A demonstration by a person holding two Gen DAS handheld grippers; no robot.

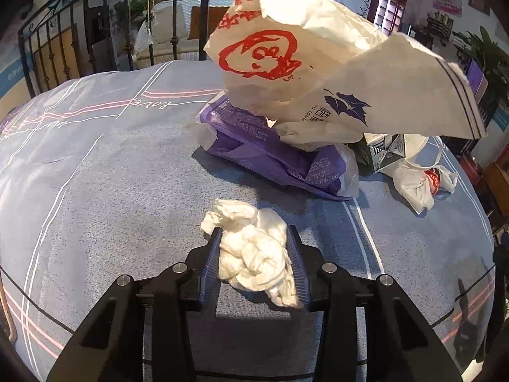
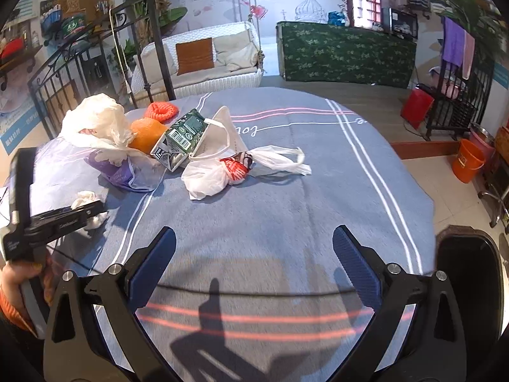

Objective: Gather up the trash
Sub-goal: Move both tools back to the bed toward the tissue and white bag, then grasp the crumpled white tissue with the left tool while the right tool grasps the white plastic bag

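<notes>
White crumpled tissue point(image 1: 257, 248) is sitting clamped between the blue pads of the left gripper point(image 1: 256, 238), near the middle of a blue-grey tablecloth point(image 1: 111, 191) with white and pink stripes. Beyond the tissue, a purple tissue pack point(image 1: 270, 146) is lying on the cloth, and a crumpled white paper bag point(image 1: 318, 73) with red and purple print is resting on top of it. To the right of the pack, a dark green carton point(image 1: 381, 152) is lying tilted, with a white plastic bag point(image 1: 416, 184) just to its right.

From the right wrist view, the right gripper point(image 2: 254, 254) is hovering over a bare part of the cloth with its fingers point(image 2: 156, 264) wide apart, gripping nothing. The left gripper point(image 2: 92, 211) is showing at the left edge, closed on the tissue point(image 2: 86, 198). Farther off, the trash is lying in a cluster: the paper bag point(image 2: 95, 121) at the far left, an orange point(image 2: 146, 135) beside it, the carton point(image 2: 181, 137), a white face mask point(image 2: 229, 133) leaning against the carton, and the plastic bag point(image 2: 216, 172) nearer the middle. A black bin point(image 2: 467, 289) is standing at the near right, beside the table edge.
</notes>
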